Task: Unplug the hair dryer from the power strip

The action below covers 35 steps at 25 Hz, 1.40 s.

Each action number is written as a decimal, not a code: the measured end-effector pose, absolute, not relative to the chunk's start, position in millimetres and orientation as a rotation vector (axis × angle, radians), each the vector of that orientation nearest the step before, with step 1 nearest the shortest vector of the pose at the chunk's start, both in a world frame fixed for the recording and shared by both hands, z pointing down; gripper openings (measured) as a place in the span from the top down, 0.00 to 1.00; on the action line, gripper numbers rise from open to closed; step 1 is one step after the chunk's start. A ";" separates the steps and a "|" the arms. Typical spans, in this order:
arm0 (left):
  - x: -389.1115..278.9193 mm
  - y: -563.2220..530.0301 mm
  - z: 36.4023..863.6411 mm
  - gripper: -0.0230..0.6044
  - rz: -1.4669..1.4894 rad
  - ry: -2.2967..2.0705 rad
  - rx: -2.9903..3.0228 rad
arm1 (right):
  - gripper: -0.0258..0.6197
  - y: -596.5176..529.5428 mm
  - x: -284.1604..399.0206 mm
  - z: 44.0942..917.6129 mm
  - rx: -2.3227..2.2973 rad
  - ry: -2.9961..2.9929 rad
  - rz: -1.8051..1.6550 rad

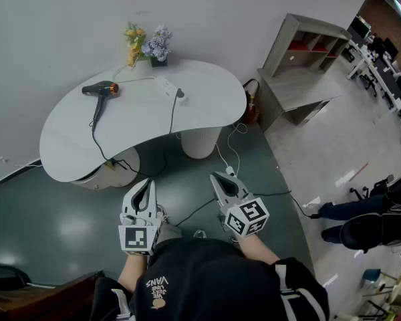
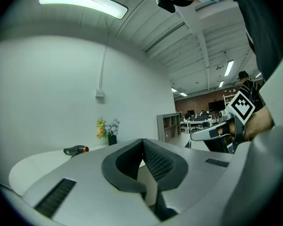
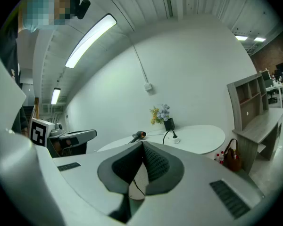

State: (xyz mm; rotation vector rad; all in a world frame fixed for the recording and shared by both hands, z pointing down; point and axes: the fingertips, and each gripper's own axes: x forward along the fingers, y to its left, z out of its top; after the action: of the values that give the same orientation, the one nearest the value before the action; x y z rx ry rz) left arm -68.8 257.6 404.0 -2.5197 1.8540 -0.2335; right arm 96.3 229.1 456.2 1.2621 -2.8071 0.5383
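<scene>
A black hair dryer (image 1: 100, 89) with a copper-coloured nozzle lies on the left part of the white curved table (image 1: 67, 139). Its black cord runs off the table's front edge and comes back up to a plug (image 1: 180, 94) in the white power strip (image 1: 168, 87) near the table's middle. The dryer (image 2: 76, 149) also shows far off in the left gripper view, and the dryer (image 3: 139, 135) and the plug (image 3: 173, 137) in the right gripper view. My left gripper (image 1: 146, 185) and right gripper (image 1: 216, 176) are both shut and empty, held side by side well short of the table.
A small vase of flowers (image 1: 149, 46) stands at the table's back edge by the wall. A grey shelf unit (image 1: 301, 65) stands to the right, with a bag (image 1: 252, 105) beside it. Cables lie on the floor (image 1: 240, 159) under and before the table. A person sits at far right (image 1: 367, 223).
</scene>
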 end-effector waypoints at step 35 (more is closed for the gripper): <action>-128.4 133.8 458.3 0.76 -0.330 1.520 -2.760 | 0.72 124.0 32.7 479.4 1.549 -2.644 0.584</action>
State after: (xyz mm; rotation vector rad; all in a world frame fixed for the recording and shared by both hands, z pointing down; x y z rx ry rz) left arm -128.4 133.8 458.3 -2.7597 1.5204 -0.3305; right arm 32.7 124.0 479.4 1.5486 -2.6441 0.5842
